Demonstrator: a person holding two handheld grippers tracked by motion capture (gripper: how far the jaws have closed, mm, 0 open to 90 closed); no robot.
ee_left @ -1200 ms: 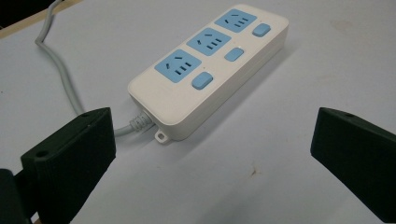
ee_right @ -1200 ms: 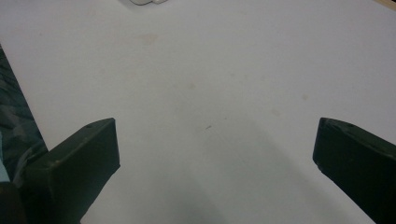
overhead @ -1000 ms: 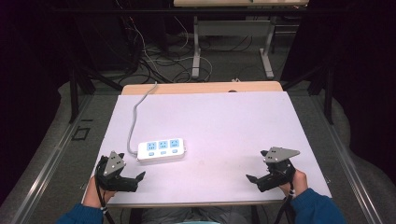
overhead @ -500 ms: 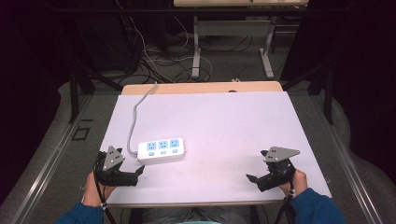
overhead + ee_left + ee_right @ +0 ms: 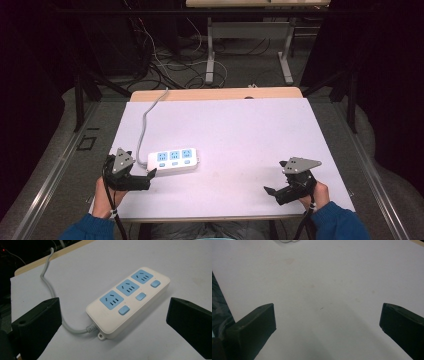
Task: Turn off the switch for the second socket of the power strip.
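Note:
A white power strip [image 5: 174, 159] with three blue sockets and three blue switches lies flat on the left half of the white tabletop [image 5: 240, 130]. Its grey cable [image 5: 145, 125] runs off the table's far edge. My left gripper [image 5: 148, 178] is open just to the left of the strip's cable end. In the left gripper view the power strip [image 5: 130, 300] lies just ahead of the left gripper [image 5: 113, 311], whose jaws stand wide apart and touch nothing. My right gripper [image 5: 274, 178] is open and empty over bare table at the front right, also in its own view [image 5: 328, 312].
A wooden strip [image 5: 215, 94] borders the table's far edge. Beyond it the floor holds loose cables [image 5: 165, 65] and the metal legs of another desk [image 5: 210, 50]. A corner of the power strip [image 5: 287, 241] peeks in at the top of the right gripper view.
My left gripper has crept forward along the table toward the cable end of the power strip. The right gripper has hardly moved.

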